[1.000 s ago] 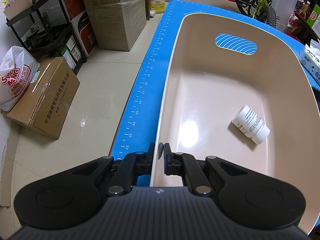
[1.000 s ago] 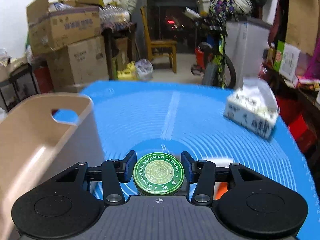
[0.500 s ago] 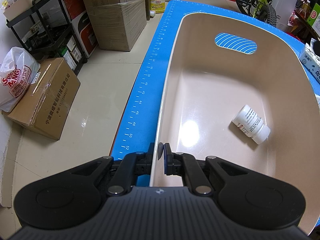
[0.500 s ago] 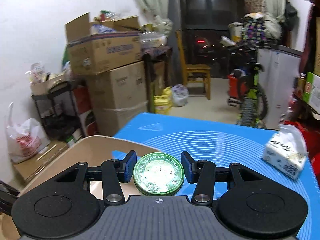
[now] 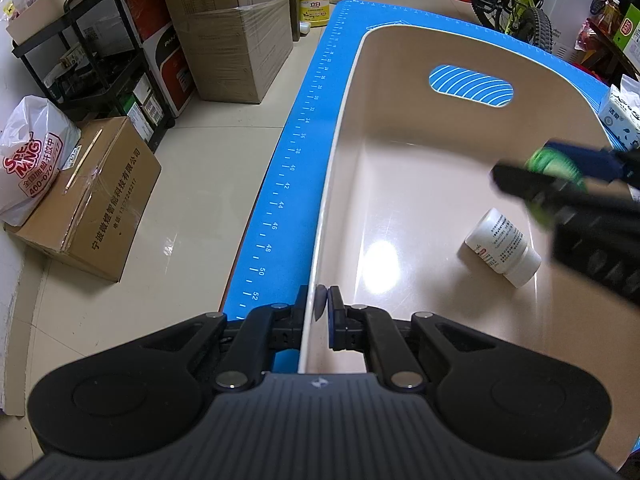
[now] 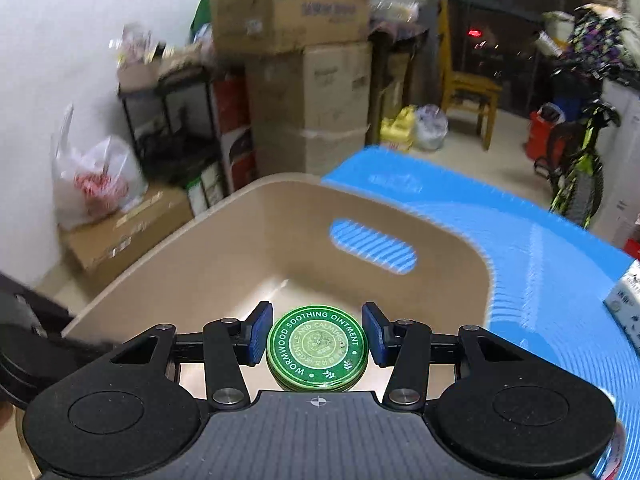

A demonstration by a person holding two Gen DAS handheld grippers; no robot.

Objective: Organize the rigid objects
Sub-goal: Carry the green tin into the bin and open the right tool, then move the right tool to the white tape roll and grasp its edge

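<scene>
Left wrist view: the left gripper (image 5: 318, 308) is clamped on the near left rim of a beige bin (image 5: 400, 152), its jaws all but closed with only the thin wall between them. The bin sits on a blue mat (image 5: 304, 152) printed along its left edge with a white ruler scale, readable from 24 up to 52. A white bottle (image 5: 502, 246) lies on its side on the bin floor at the right; its label carries small print too fine to read. Above it, blurred, the right gripper (image 5: 560, 172) reaches in over the bin's right side.

Right wrist view: the right gripper (image 6: 316, 338) is partly open, its blue pads pressing both sides of a round green tin (image 6: 317, 346), held above the bin interior. The lid reads "WORMWOOD SOOTHING OINTMENT" around the rim, with an inner ring partly legible as "GENTLE AND CALMING".

Surroundings: on the floor at left, a cardboard box (image 5: 86, 200) printed with Chinese characters and a white bag (image 5: 30, 164) marked "400-070". A tissue pack (image 5: 622, 114) sits on the mat at far right.
</scene>
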